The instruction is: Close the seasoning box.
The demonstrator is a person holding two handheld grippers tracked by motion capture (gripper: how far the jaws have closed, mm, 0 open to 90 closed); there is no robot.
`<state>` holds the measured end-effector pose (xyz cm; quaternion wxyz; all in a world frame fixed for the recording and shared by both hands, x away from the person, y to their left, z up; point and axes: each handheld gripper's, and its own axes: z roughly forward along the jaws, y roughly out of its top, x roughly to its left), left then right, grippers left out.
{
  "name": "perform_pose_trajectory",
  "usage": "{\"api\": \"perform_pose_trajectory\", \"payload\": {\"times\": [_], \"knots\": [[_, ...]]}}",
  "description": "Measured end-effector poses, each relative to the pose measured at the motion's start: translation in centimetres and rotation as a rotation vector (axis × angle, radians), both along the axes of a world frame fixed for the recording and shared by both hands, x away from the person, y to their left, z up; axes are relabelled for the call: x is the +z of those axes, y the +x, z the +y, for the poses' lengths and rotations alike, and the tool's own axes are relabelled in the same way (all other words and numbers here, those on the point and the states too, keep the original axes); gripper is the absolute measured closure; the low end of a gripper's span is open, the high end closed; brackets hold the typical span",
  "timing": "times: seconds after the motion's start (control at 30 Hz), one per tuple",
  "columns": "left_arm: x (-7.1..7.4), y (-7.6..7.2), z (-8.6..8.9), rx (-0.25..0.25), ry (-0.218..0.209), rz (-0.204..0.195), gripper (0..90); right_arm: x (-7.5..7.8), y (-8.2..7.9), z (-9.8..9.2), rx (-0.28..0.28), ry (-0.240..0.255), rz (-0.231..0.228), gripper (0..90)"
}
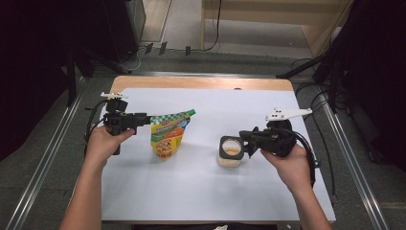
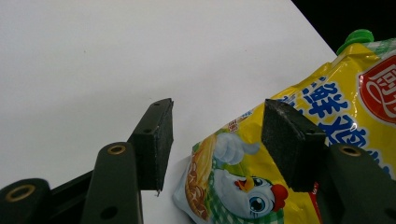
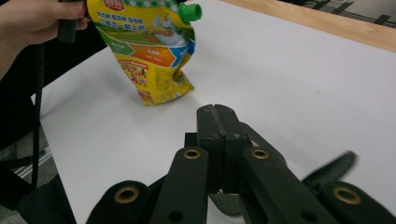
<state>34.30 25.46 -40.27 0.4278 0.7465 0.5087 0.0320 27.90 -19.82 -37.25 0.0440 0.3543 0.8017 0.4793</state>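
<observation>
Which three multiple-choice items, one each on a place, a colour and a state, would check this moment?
1. In the high view, where is the yellow pouch relative to the jar?
A. left of it
B. right of it
C. inside it

2. What colour is the pouch's cap?
A. red
B. green
C. black

3. How is the right claw?
A. wide open
B. shut on the jar
C. shut on nothing

Answers:
1 A: the pouch is on the left half of the white sheet and the jar on the right half.
2 B: the cap shows bright green in both gripper views.
3 C: in the right gripper view its pads meet with nothing between them.
</observation>
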Motion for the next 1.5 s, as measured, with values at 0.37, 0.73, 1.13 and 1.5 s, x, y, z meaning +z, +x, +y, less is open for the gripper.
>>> {"api": "perform_pose_trajectory", "payload": {"times": [0.37,0.73,1.13,1.5], "knots": [[-0.5,0.2,-0.6,-0.019,0.024,0.009,43.5,0.8,0.2,-3.9,-0.087,0.031,-0.013,90.0],[-0.6,0.3,-0.6,-0.010,0.019,0.011,43.1,-1.0,1.1,-5.6,-0.155,0.025,0.027,90.0],[-0.7,0.3,-0.5,-0.009,0.021,0.015,42.6,-4.0,2.2,-5.2,-0.180,0.025,0.079,90.0],[-0.5,0.3,-0.1,0.001,0.013,0.011,42.3,-4.9,2.2,-4.1,-0.161,0.006,0.098,90.0]]}}
